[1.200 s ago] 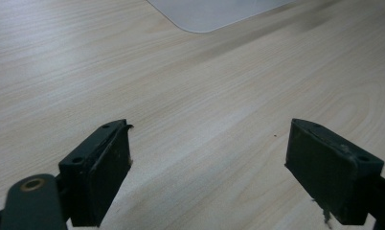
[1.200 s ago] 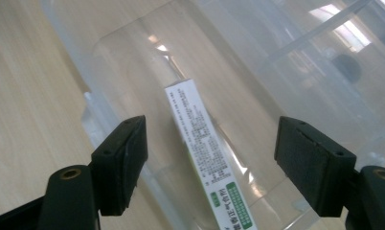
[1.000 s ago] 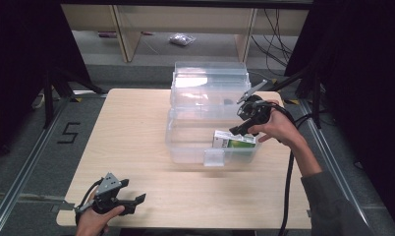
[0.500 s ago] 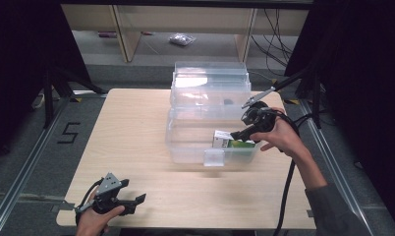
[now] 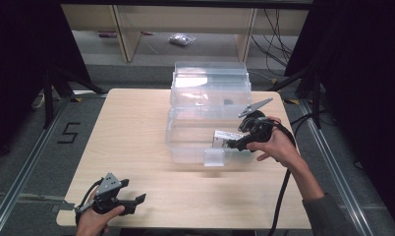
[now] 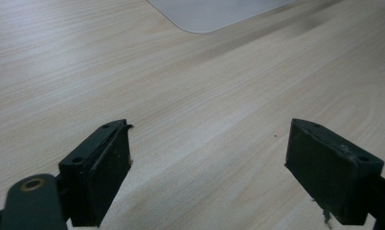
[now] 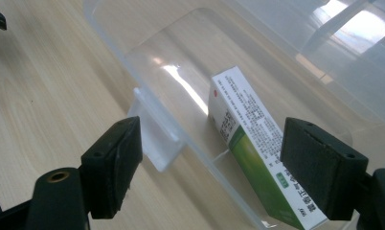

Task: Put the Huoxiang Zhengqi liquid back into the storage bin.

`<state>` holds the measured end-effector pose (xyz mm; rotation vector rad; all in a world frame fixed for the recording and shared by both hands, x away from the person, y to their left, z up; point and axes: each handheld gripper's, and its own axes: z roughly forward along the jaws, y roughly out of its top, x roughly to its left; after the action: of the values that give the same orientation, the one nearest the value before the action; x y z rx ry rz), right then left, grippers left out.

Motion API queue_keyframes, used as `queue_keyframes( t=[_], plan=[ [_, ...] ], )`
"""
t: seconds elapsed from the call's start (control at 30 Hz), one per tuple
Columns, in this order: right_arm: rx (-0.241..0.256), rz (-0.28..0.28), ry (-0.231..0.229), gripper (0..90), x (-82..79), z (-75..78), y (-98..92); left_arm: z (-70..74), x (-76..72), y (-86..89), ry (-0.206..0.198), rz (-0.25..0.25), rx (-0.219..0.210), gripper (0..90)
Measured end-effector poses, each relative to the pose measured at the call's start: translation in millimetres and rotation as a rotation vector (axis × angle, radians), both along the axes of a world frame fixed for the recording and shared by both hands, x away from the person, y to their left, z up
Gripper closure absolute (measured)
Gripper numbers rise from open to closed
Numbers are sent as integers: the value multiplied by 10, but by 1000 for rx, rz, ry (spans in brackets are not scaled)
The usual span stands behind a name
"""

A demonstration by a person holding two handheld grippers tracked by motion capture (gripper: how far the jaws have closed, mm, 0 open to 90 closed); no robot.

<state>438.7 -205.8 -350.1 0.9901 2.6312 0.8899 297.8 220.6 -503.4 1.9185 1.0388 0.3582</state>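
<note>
At the near left corner of the pale wooden surface (image 5: pixel 136 132), the left gripper (image 5: pixel 131 202) rests low in the person's left hand (image 5: pixel 93 220), well apart from everything else on the wood. In the left gripper view its jaws stand wide, with only bare wood grain between them and nothing held. Toward the middle of the surface, on its far half, sits a clear plastic bin (image 5: pixel 185 147) with its lid (image 5: pixel 210 81) tipped up at the far side; a small clear tab (image 5: pixel 213 158) juts from the middle of its near wall. Inside the bin, at its near right part, lies a green and white box (image 5: pixel 224 139) printed with small text; in the right gripper view the box (image 7: pixel 250 143) leans tilted against the bin's near wall. Just right of the box, the right gripper (image 5: pixel 235 143) is held by the person's right hand (image 5: pixel 279 147) at the bin's right near corner, pointing left toward the box. Its jaws are wide apart in the right gripper view, the box showing between them farther off, not gripped. A black cable (image 5: pixel 279 196) trails from this gripper toward the near edge of the surface.
</note>
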Motion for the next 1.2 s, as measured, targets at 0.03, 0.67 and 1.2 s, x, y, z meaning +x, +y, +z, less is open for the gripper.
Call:
queue_keyframes(
  t=[0.03, 0.67, 1.2],
  plan=[
    [0, 0, 0, 233, 0, 0, 0, 0, 0, 0, 0, 0, 0, 149],
    [43, -8, -14, 223, -234, -218, -32, -4, 0, -6, 7, 3, -4, 149],
    [60, -6, -17, 215, -376, -315, -31, -1, -1, -3, 2, 2, -3, 148]
  ],
)
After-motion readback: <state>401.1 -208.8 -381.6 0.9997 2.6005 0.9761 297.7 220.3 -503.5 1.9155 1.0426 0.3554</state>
